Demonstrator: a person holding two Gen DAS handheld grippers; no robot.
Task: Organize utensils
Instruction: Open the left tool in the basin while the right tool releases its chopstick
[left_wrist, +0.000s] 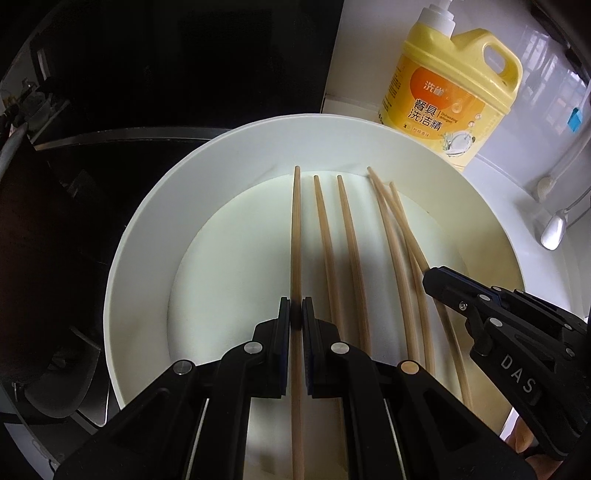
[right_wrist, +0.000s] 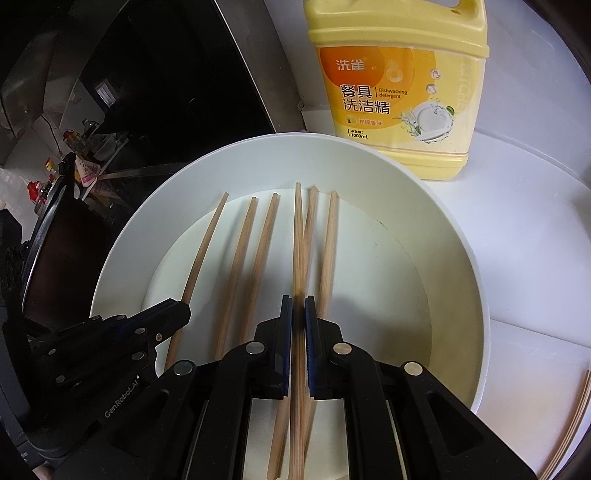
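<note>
Basin (left_wrist: 133, 236): white, round, on a white counter (right_wrist: 535, 258); the landmark for every entry below.
Chopsticks: six wooden sticks in the basin, tips toward its far wall, lying roughly side by side.
Left stick (left_wrist: 296, 236): leftmost of the six, clamped between the pads of the left gripper (left_wrist: 296, 314); its butt end runs back under the gripper body.
Right stick (right_wrist: 297, 240): fourth from the left in the right wrist view, clamped by the right gripper (right_wrist: 298, 314); a neighbouring stick (right_wrist: 309, 221) crosses just beside it, possibly touching.
Loose sticks: two between the held ones (left_wrist: 325, 236), (left_wrist: 349, 236); one more (right_wrist: 328, 251) right of the right stick.
Left gripper: jaws closed on the left stick, over the basin's near half.
Right gripper: jaws closed on the right stick, also over the near half, to the right of the left gripper.
Detergent bottle (right_wrist: 399, 92): yellow, upright, just behind the basin's far rim.
Spoon (left_wrist: 554, 229): white, on the counter right of the basin.
Hob (left_wrist: 147, 74): black surface left of and behind the basin.
</note>
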